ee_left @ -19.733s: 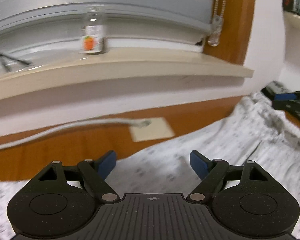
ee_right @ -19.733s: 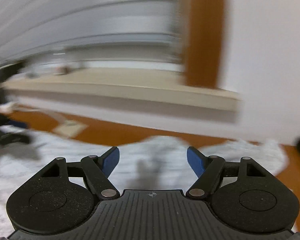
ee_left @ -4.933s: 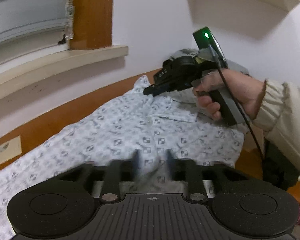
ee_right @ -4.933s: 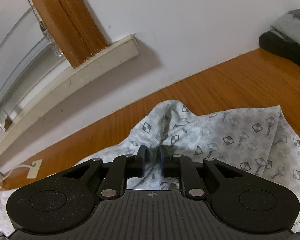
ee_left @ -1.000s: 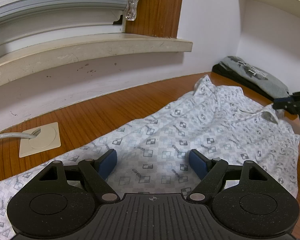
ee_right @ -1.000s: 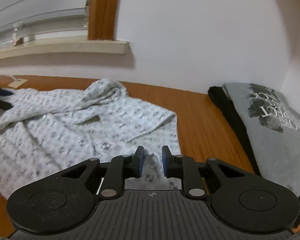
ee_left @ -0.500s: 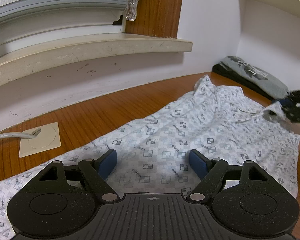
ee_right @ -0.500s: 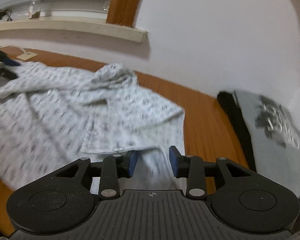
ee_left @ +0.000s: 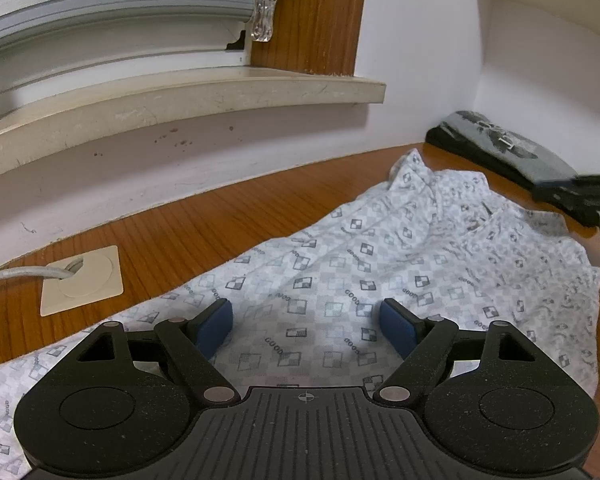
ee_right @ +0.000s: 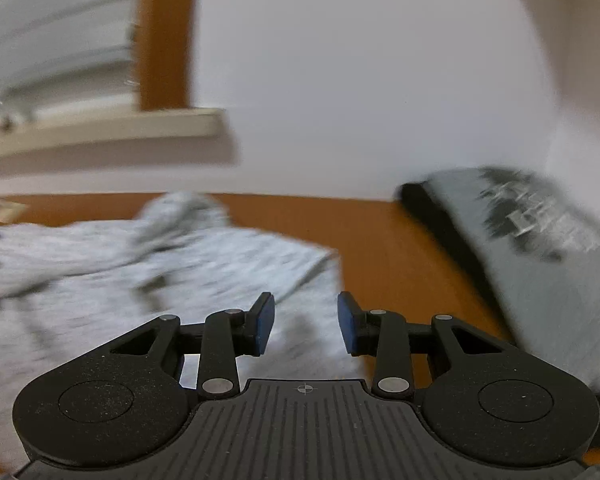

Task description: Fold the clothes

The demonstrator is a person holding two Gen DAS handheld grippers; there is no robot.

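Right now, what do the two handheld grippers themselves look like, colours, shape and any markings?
Both look alike. The left gripper and right gripper are matte black with a faint speckle, each with two round discs joined by a ribbed centre plate bearing a small crosshair mark. Black linkage arms with silver pivot pins carry blue pads at the fingertips. No cable, hand or sleeve is visible.

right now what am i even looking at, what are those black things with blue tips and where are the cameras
Those are two hand-held grippers; a person holds one in each hand. Each carries a camera looking forward along its fingers. The sharp picture is from the left gripper, the blurred one from the right gripper. Both are open and hold nothing. Under them a patterned shirt lies spread on a wooden table, waiting to be folded. A folded grey garment lies by the wall, and a cable outlet plate sits in the table.
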